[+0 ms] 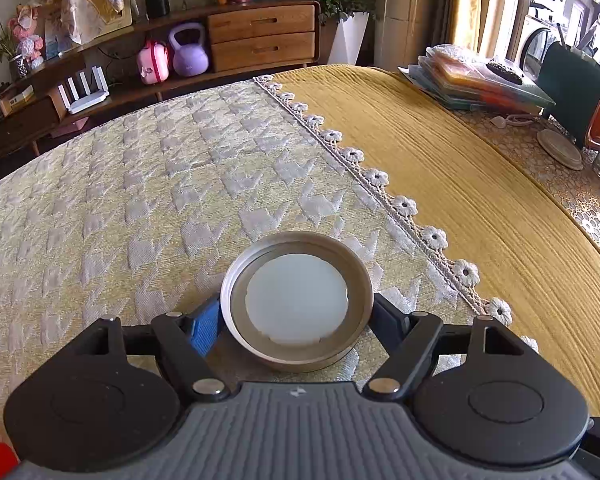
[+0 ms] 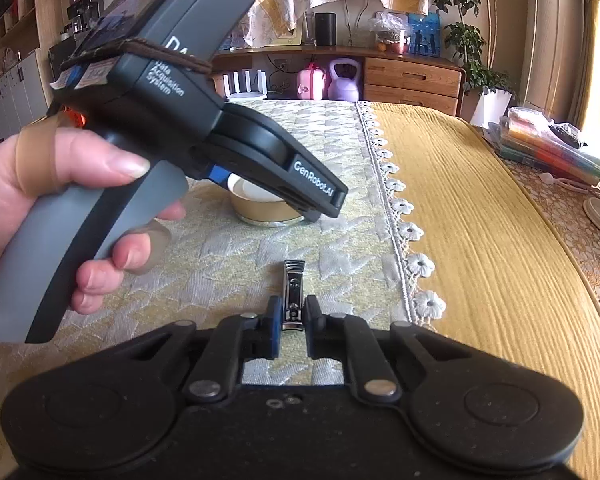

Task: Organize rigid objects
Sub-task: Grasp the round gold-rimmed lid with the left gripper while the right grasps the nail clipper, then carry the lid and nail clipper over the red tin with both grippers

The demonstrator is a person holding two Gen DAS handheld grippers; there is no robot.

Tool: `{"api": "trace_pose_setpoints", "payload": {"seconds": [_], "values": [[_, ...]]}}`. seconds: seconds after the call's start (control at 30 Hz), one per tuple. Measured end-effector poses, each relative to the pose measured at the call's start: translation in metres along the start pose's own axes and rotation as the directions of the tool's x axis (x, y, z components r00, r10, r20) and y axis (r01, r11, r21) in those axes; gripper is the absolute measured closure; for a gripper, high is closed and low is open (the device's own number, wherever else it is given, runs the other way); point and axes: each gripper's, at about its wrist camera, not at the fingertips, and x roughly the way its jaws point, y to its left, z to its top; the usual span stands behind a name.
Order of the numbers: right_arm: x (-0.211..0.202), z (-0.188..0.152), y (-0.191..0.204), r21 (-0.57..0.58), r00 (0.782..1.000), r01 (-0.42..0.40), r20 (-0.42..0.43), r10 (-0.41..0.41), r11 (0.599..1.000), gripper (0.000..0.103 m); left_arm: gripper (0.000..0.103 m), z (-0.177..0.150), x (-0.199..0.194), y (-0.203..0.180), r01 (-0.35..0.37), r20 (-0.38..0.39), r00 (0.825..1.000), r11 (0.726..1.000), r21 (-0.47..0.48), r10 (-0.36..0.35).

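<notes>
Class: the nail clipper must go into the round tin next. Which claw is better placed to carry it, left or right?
Right. The right claw is shut on the nail clipper, while the left claw brackets the round tin on the tablecloth.

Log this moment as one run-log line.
left gripper: around round tin | right gripper: shut on nail clipper | surface: patterned cloth

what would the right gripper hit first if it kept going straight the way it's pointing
Beyond the nail clipper its pads already clamp, the right gripper would probably meet the patterned tablecloth first, short of the round tin in the left gripper; depth is uncertain.
</notes>
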Motion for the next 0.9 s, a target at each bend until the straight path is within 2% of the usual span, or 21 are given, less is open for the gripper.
{"api": "trace_pose_setpoints", "payload": {"seconds": [0.3,0.5,0.9], "values": [[-0.017,-0.005,-0.007,0.072,1.0,0.017,0.0,-0.017,0.997,0.092,0.026,-0.01,-0.036,0.006,-0.01,0.015,1.0,1.0,-0.005,0.01],[-0.039,-0.008,-0.005,0.108,1.0,0.02,0.013,-0.021,0.994,0.092,0.026,-0.025,-0.077,0.013,-0.009,0.018,1.0,1.0,-0.023,0.009],[-0.088,-0.007,0.02,0.085,0.999,0.006,0.047,-0.01,0.996,0.092,0.026,-0.063,-0.174,0.052,0.0,0.062,0.998,0.998,-0.066,0.004]]}}
